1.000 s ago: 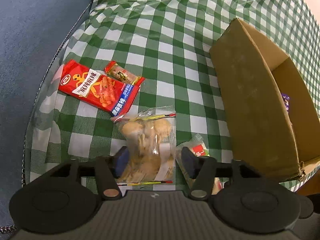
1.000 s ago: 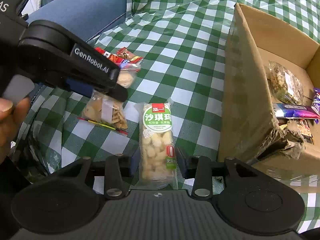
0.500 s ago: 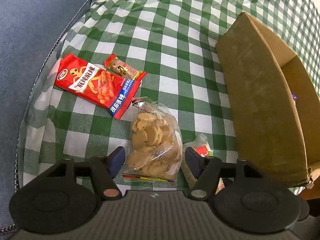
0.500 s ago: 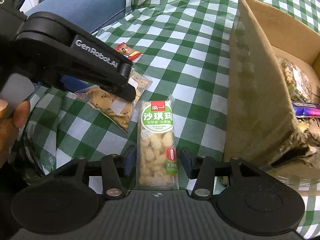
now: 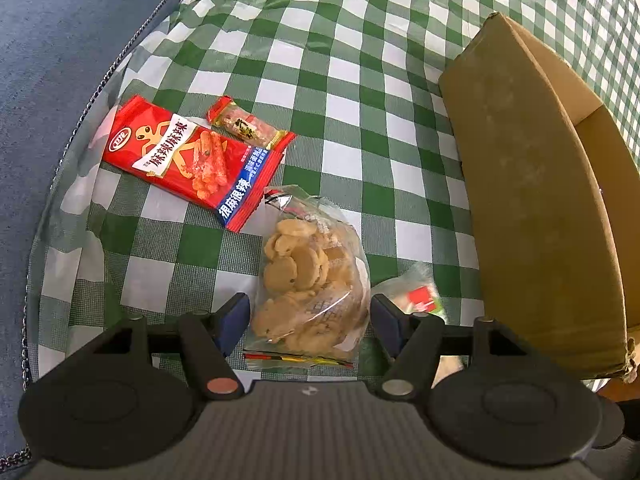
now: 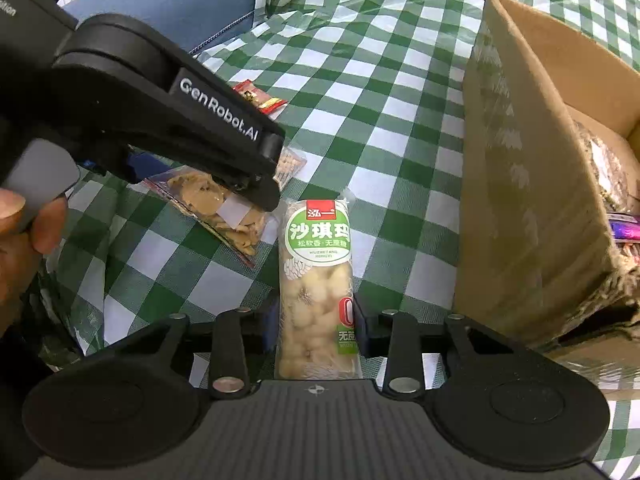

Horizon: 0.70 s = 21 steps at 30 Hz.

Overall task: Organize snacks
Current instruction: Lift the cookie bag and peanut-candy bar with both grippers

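Note:
A clear bag of round biscuits (image 5: 310,280) lies on the green checked cloth between the open jaws of my left gripper (image 5: 310,318), which touch nothing. It also shows in the right wrist view (image 6: 216,208) under the left gripper's body. My right gripper (image 6: 316,328) is shut on the near end of a green-labelled sachima pack (image 6: 318,280), which lies on the cloth beside the cardboard box (image 6: 520,184). The pack's tip shows in the left wrist view (image 5: 416,296). The box (image 5: 532,200) stands to the right and holds several snack packets (image 6: 612,176).
A red spicy-snack pack (image 5: 188,160) and a small red-ended bar (image 5: 248,128) lie on the cloth further left. A blue cushion (image 5: 60,60) borders the cloth on the left. The person's hand (image 6: 24,232) holds the left gripper.
My left gripper let go of the biscuit bag, opened wider and drew back a little. My right gripper closed on the sachima pack.

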### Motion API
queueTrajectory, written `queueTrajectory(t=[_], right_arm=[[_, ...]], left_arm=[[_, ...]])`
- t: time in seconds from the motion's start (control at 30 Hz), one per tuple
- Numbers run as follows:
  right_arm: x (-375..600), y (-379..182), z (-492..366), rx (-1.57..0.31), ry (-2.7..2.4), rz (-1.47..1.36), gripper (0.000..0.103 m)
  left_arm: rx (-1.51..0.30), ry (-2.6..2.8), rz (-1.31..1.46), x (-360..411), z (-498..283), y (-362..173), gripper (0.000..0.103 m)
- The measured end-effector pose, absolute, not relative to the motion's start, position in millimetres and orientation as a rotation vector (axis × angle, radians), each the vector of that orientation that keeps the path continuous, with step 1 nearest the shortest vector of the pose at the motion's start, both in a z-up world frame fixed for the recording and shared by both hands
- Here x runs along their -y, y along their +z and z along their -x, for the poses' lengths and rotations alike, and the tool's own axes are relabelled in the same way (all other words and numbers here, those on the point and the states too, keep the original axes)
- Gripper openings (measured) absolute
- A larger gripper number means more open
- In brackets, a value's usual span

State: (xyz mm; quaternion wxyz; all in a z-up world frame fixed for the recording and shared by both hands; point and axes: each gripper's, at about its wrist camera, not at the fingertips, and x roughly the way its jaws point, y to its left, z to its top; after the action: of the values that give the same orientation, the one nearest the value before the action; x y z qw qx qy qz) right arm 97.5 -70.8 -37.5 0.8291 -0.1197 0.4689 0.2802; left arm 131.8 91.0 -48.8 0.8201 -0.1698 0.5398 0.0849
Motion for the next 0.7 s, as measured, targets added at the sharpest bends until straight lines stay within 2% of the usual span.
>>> queueTrajectory(t=[0.7], right_arm=[[77.7, -37.2, -101.7, -1.025, 0.562, 0.249, 0.038]], left_arm=[[-1.161, 0.177, 0.352, -88.8, -133.2, -50.9, 0.072]])
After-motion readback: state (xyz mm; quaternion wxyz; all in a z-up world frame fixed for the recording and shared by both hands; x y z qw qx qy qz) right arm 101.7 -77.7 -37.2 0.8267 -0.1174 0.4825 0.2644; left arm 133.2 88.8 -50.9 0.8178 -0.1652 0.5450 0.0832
